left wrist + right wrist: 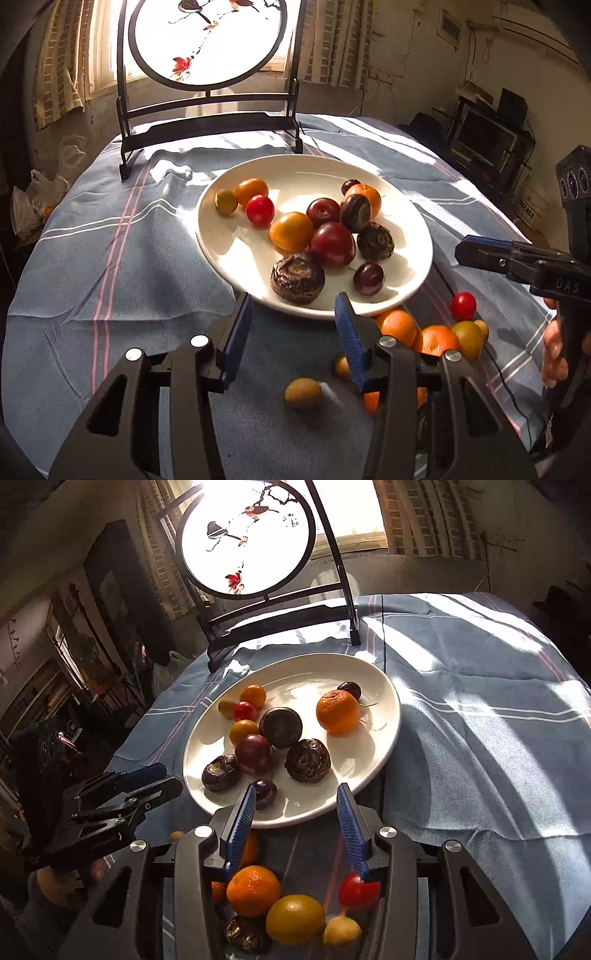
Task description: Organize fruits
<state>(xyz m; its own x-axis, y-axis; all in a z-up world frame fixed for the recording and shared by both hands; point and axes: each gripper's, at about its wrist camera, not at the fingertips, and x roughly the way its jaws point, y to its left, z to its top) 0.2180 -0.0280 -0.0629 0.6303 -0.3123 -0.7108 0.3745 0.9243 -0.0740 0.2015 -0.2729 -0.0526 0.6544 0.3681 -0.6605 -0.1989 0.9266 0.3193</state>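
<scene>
Fruit is split between two spots: most sits on the white plate in the middle of the table, and a loose cluster lies on the cloth just in front of the plate's near rim. On the plate I see tomatoes, plums, an orange and wrinkled dark water chestnuts, bunched toward the centre, which I take as the gathering place. The stragglers, among them an orange, a yellow tomato, a red tomato and an olive-coloured fruit, look like what is left to move.

The left gripper hangs low over the cloth beside the plate's rim, jaws spread wide and holding nothing. The right gripper hovers above the loose cluster, jaws equally wide and empty; it seems placed to come down on one of those pieces.

The table wears a blue striped cloth, rumpled in places, cut by hard bars of sunlight. Behind the plate stands a dark wooden screen with a round painted panel, backlit by a window. The room is dim and cluttered, with shelves along the wall.
</scene>
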